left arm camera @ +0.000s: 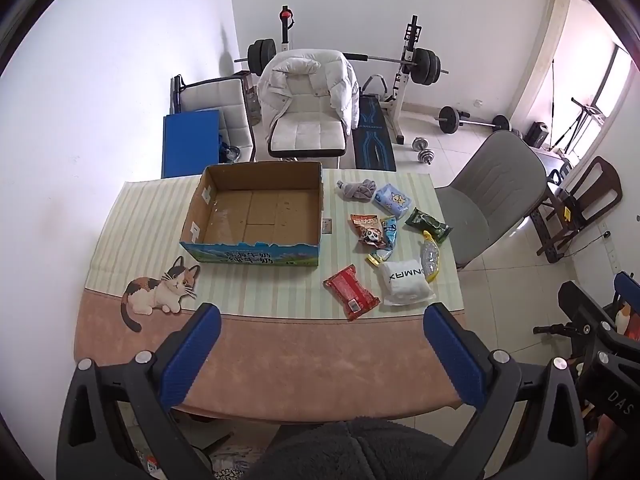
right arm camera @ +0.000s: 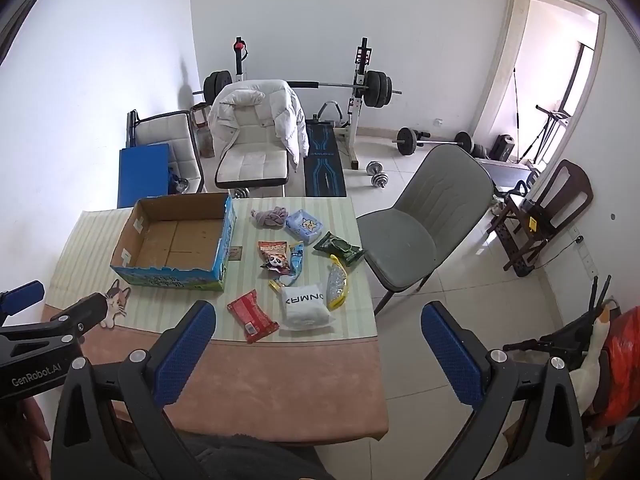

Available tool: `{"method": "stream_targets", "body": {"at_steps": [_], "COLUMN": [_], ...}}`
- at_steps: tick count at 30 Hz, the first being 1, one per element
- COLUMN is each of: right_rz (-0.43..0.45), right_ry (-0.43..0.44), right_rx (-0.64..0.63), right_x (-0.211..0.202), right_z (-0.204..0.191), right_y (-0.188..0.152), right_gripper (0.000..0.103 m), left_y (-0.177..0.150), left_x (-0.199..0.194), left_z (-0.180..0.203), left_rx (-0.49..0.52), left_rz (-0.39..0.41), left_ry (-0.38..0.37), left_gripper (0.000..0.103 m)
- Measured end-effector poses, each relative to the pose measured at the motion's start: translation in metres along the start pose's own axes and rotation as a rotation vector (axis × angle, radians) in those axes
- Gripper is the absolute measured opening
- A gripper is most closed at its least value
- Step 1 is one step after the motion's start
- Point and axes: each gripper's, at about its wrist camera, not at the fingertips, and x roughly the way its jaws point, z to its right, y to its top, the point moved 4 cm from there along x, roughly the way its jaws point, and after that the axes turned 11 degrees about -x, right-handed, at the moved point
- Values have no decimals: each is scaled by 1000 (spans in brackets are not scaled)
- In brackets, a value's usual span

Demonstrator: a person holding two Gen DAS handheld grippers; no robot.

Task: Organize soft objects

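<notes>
An open cardboard box [left arm camera: 256, 216] [right arm camera: 176, 240] stands empty on the table's left half. To its right lie several soft packs: a red pack [left arm camera: 351, 291] [right arm camera: 253, 315], a white pouch [left arm camera: 406, 285] [right arm camera: 305, 306], a yellow-edged bag [left arm camera: 430, 256] [right arm camera: 338, 283], a green pack [left arm camera: 427, 225] [right arm camera: 338, 248], a panda snack bag [left arm camera: 369, 229] [right arm camera: 275, 257], a light blue pack [left arm camera: 394, 199] [right arm camera: 306, 227] and a grey knotted cloth [left arm camera: 357, 189] [right arm camera: 270, 216]. My left gripper [left arm camera: 322, 340] is open above the near table edge. My right gripper [right arm camera: 318, 340] is open, above the table's near right corner.
The table [left arm camera: 280, 360] has a striped and pink cloth with a cat picture [left arm camera: 160, 292]. A grey chair [right arm camera: 424, 216] stands right of the table. A white chair with a jacket [left arm camera: 308, 108] and a weight bench stand behind.
</notes>
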Motion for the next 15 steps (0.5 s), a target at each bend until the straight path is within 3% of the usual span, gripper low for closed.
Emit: {"method": "stream_targets", "body": {"at_steps": [15], "right_rz": [7], "right_ry": [-5], "right_rx": [8], "right_x": [-5], "right_z": [1], "right_y": [5], "right_gripper": [103], "left_y": [6], "left_x": [-8], "left_z": [4], "left_rx": [7], "left_rz": [18], "left_ry": [3], "left_gripper": [103]}}
